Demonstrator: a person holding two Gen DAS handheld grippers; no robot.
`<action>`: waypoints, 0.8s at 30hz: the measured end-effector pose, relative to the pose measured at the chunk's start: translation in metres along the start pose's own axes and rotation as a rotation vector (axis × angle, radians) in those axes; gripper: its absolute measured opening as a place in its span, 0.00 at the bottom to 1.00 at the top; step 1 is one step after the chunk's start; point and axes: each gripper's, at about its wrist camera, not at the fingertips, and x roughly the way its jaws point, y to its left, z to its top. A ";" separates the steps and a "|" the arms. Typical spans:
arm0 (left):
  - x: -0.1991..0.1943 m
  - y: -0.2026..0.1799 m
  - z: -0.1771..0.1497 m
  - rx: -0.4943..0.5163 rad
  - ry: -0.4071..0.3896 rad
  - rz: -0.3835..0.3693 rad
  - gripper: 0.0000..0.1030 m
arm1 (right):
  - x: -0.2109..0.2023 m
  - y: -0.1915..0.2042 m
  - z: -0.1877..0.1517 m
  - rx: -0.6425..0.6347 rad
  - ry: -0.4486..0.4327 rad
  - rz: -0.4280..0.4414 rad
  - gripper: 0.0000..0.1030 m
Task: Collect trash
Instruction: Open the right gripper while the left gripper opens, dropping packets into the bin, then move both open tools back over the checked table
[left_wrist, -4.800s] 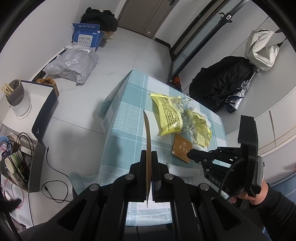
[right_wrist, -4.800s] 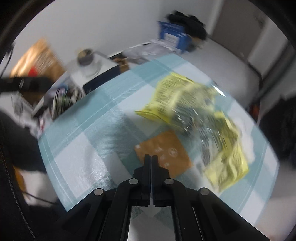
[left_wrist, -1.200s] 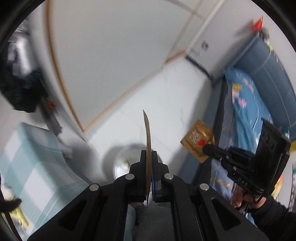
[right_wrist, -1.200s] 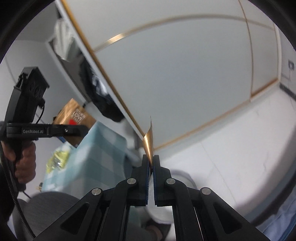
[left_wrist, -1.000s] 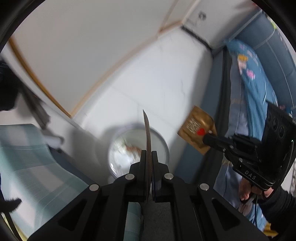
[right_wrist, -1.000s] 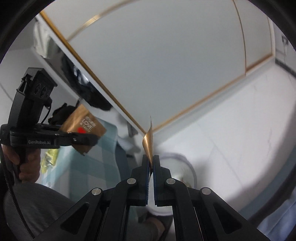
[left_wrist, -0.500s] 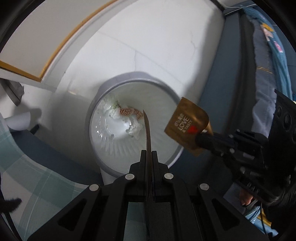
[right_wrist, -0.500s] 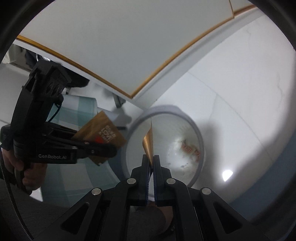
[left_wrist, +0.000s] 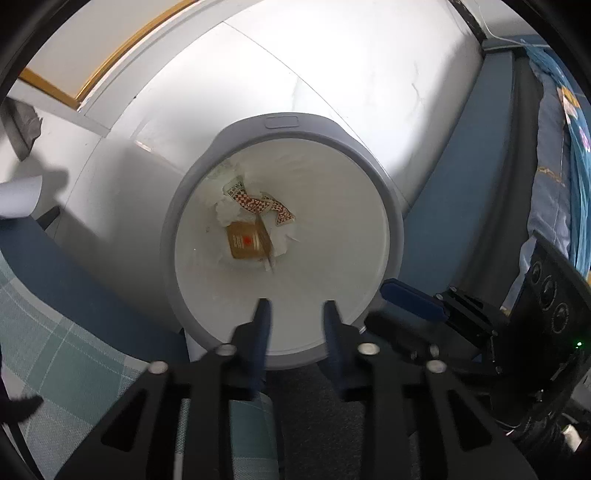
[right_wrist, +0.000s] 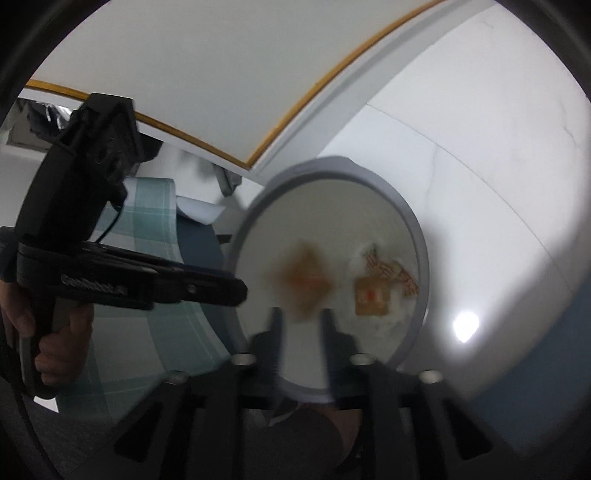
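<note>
- Now both grippers hang over the bin (left_wrist: 388, 206), pointing steeply down into its mouth.
- Left gripper (left_wrist: 294, 308) — jaws just opened, nothing between them; its packet (left_wrist: 246, 242) lies flat on the bottom, straight below.
- Right gripper (right_wrist: 300, 316) — jaws just opened too; its blurred packet (right_wrist: 304, 277) is dropping free, already inside the rim.

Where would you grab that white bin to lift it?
Probably its grey rim, near side, from straight above: the bin stands upright and open, the rim is its only thin edge, and the round body looks too wide.
</note>
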 end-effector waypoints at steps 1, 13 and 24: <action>-0.002 0.000 -0.001 -0.003 -0.006 0.001 0.33 | -0.001 -0.002 -0.001 0.005 -0.001 0.006 0.39; -0.035 0.016 -0.013 -0.017 -0.113 0.069 0.57 | -0.013 -0.015 -0.004 0.060 -0.023 0.026 0.67; -0.103 0.016 -0.055 -0.016 -0.319 0.085 0.57 | -0.060 0.011 0.002 0.031 -0.132 0.010 0.84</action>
